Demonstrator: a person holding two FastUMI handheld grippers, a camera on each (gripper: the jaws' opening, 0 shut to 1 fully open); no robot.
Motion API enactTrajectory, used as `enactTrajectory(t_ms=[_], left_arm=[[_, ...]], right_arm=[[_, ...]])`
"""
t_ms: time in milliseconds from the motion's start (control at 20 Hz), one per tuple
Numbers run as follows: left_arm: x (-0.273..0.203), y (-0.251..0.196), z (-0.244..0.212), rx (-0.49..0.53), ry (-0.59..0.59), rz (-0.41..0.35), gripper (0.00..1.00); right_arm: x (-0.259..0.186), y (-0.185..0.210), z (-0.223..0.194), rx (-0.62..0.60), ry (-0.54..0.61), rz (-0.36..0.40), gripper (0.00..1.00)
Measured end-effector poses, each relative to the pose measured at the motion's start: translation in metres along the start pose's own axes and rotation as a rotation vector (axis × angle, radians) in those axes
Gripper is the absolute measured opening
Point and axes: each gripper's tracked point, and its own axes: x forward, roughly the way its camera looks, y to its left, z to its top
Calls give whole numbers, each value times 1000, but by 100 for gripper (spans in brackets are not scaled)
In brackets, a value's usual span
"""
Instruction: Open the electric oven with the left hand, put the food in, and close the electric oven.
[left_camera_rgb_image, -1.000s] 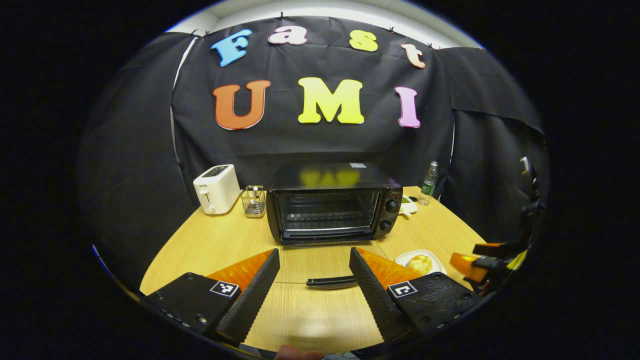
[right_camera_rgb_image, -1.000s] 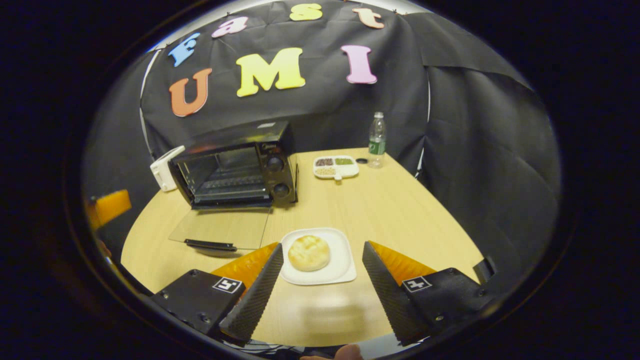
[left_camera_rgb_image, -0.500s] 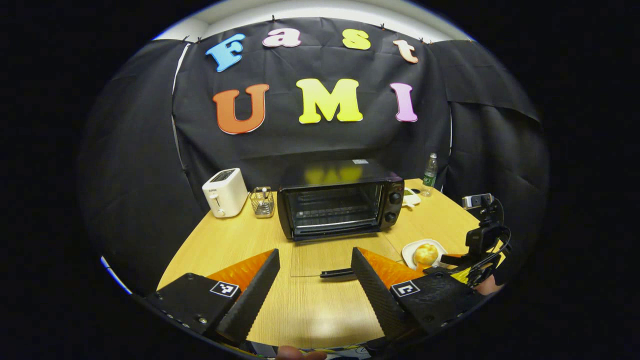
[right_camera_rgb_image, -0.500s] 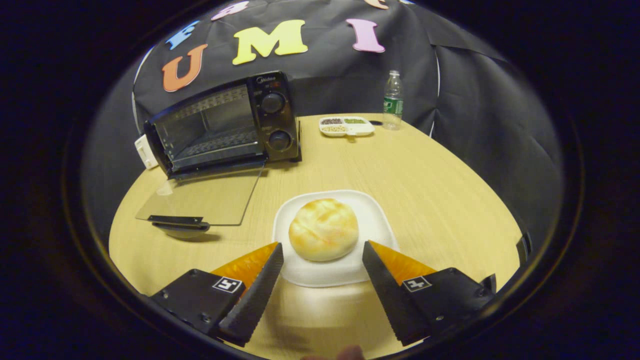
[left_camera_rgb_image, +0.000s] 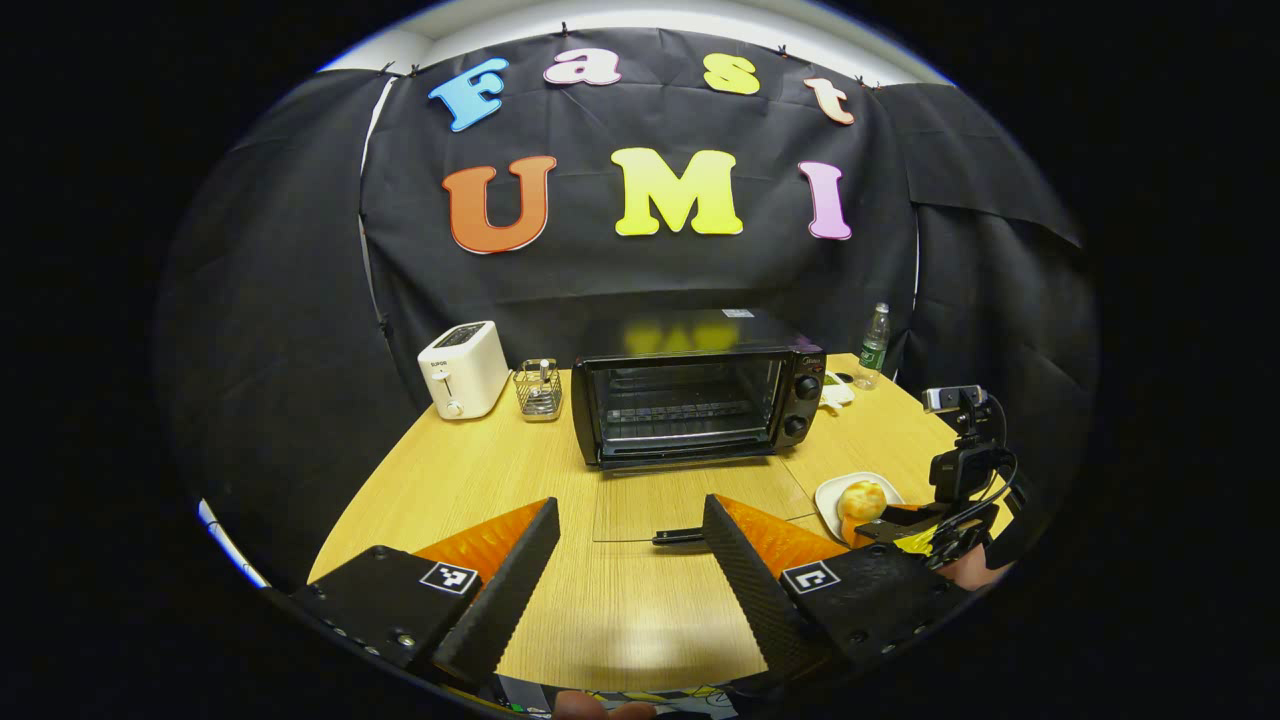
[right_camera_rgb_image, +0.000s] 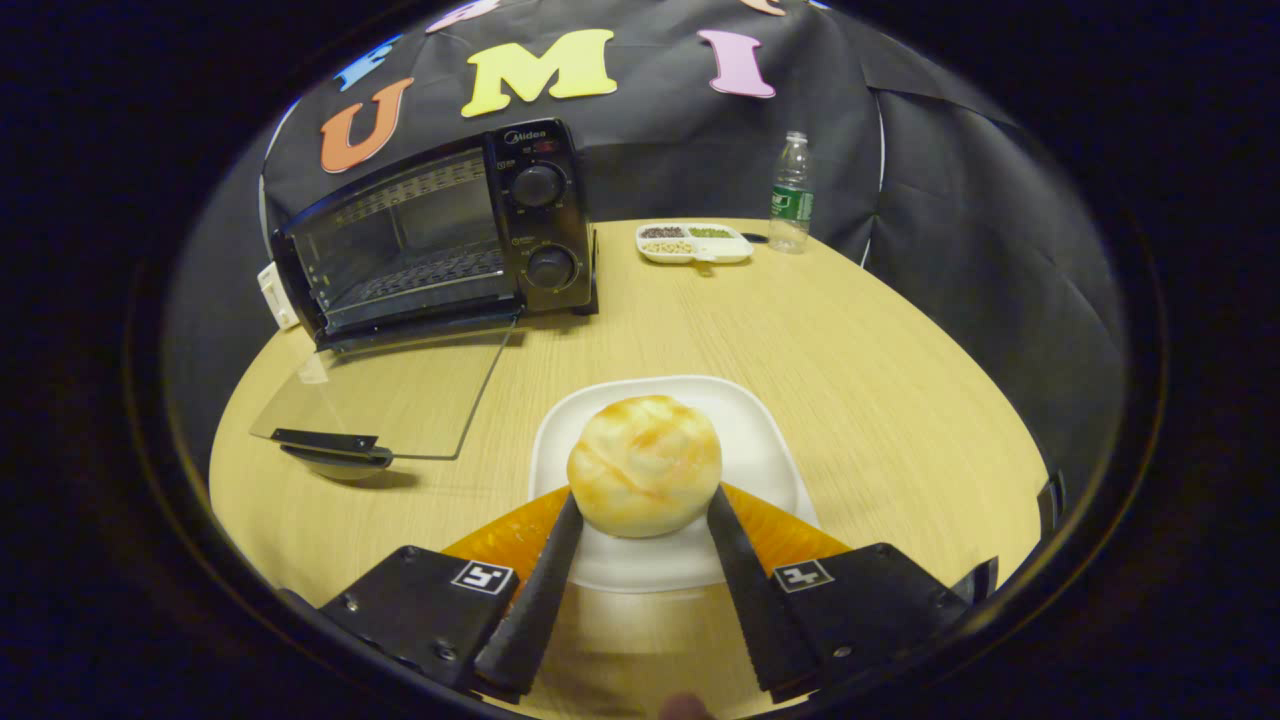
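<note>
Bread sits at the middle of things: a round golden-brown bun (right_camera_rgb_image: 645, 464) on a white square plate with rounded corners (right_camera_rgb_image: 765, 450), which lies on the pale wooden tabletop (right_camera_rgb_image: 880, 370). The right gripper (right_camera_rgb_image: 640, 502) has its two fingers drawn in around the near half of the bun, one on each side and touching or all but touching its flanks; I cannot tell whether they truly press on it. In the left gripper view that same gripper (left_camera_rgb_image: 905, 522) shows at the right edge by the plate (left_camera_rgb_image: 832, 492) and bun (left_camera_rgb_image: 861, 498), with a small camera on top and a bit of the hand that holds it just beneath. To the left of the plate stands the black electric oven with two round knobs (right_camera_rgb_image: 440, 240), its glass door (right_camera_rgb_image: 390, 395) dropped flat onto the table, the door's dark handle (right_camera_rgb_image: 325, 442) at the near edge, and a wire rack visible inside. The left gripper (left_camera_rgb_image: 630, 520) hovers over the table in front of the oven (left_camera_rgb_image: 700, 398), fingers spread wide with nothing between them, well apart from the bun. Behind the oven I see a white toaster (left_camera_rgb_image: 462, 368), a small wire basket (left_camera_rgb_image: 539, 388), a white divided dish of seeds (right_camera_rgb_image: 694, 242) and a clear plastic bottle with a green label (right_camera_rgb_image: 790, 192).
</note>
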Motion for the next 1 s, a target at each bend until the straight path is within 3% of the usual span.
enactTrajectory(t_ms=[100,350,650,1000], left_arm=[[-1,0,4,-5,-10,-5,95],[-4,7,12,-26,-36,-17,95],[-14,39,13,-31,-49,-9,95],[-36,93,13,-28,-54,54,95]], right_arm=[[-9,2,5,11,-10,7,72],[-50,23,27,74,-54,49,67],[-83,106,49,159,-95,177,67],[-42,201,112,250,-172,260,67]])
